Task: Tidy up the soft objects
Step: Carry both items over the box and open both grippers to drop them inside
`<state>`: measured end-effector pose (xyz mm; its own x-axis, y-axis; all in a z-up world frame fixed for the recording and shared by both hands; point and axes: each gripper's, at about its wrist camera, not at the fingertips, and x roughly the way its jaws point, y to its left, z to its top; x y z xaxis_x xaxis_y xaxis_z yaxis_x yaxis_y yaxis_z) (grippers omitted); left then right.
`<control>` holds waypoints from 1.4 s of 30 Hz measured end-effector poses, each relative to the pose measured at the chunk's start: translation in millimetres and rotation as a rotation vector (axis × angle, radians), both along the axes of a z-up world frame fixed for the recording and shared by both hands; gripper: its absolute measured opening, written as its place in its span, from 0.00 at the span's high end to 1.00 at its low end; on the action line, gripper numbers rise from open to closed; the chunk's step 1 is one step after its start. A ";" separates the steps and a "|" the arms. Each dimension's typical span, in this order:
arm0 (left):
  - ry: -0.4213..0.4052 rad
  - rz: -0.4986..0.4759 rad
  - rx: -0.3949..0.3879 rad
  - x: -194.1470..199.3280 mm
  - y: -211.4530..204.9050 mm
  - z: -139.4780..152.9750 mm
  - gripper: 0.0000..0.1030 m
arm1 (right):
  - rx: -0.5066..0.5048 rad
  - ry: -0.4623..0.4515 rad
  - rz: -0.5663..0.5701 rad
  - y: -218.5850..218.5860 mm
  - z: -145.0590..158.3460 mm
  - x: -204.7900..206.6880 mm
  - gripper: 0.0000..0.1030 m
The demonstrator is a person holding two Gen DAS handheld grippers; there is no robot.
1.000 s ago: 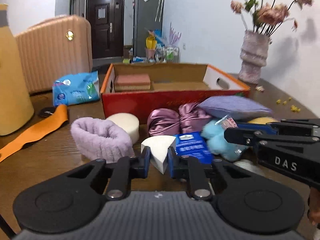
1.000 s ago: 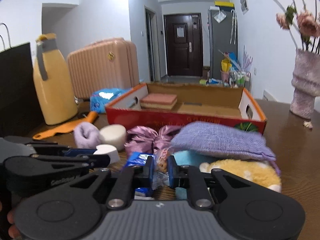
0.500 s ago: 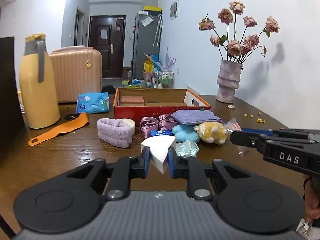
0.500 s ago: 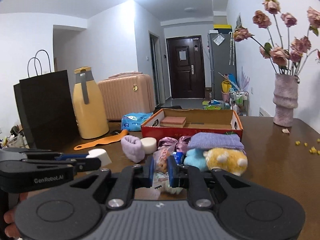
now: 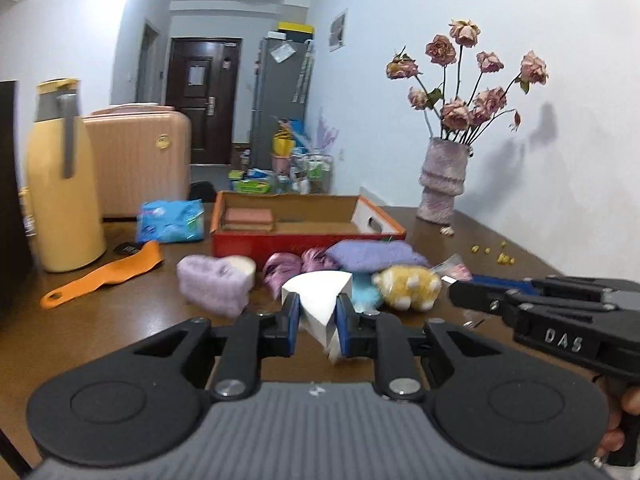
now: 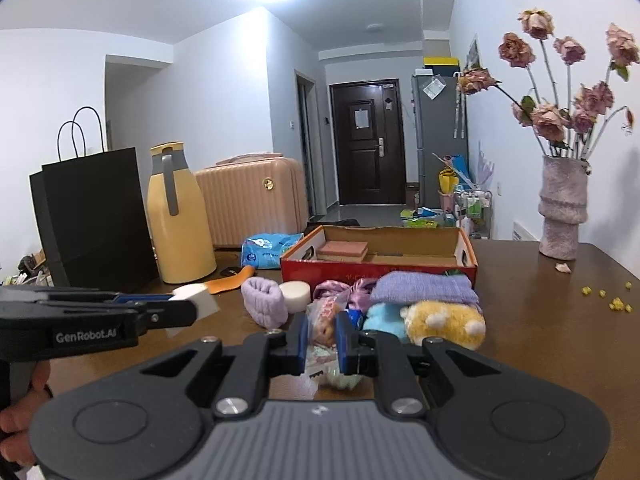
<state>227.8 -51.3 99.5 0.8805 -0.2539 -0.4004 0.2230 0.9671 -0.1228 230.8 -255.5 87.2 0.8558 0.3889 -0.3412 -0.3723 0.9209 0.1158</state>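
Note:
My left gripper is shut on a white wedge sponge, held above the table in front of the pile; it also shows in the right wrist view. My right gripper is shut on a clear plastic packet with pink contents; that packet shows at the right in the left wrist view. The red cardboard box lies beyond with a pink sponge block inside. In front of it lie a lilac fuzzy band, a round cream sponge, a pink satin scrunchie, a purple cloth and a yellow plush.
A yellow jug, black paper bag, pink suitcase, blue wipes pack and orange strap stand at the left. A vase of dried roses stands at the back right, with yellow crumbs nearby.
Both grippers have pulled back and up from the pile, each still holding its item. The objects now look smaller and farther away.

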 end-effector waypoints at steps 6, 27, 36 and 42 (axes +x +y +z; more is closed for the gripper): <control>-0.022 -0.070 0.026 109.9 -11.3 27.0 0.81 | 0.043 0.041 0.040 -14.7 29.4 123.0 0.86; 0.418 -0.042 0.122 504.6 -49.9 -75.2 0.70 | 0.112 0.620 -0.100 -0.8 -74.6 544.6 0.82; 0.394 -0.055 0.134 497.3 -46.6 -65.1 0.50 | 0.155 0.603 -0.130 -11.2 -68.0 542.6 0.46; 0.345 -0.029 0.102 455.0 -23.4 -18.0 0.42 | 0.098 0.531 -0.159 -33.1 -11.5 493.6 0.46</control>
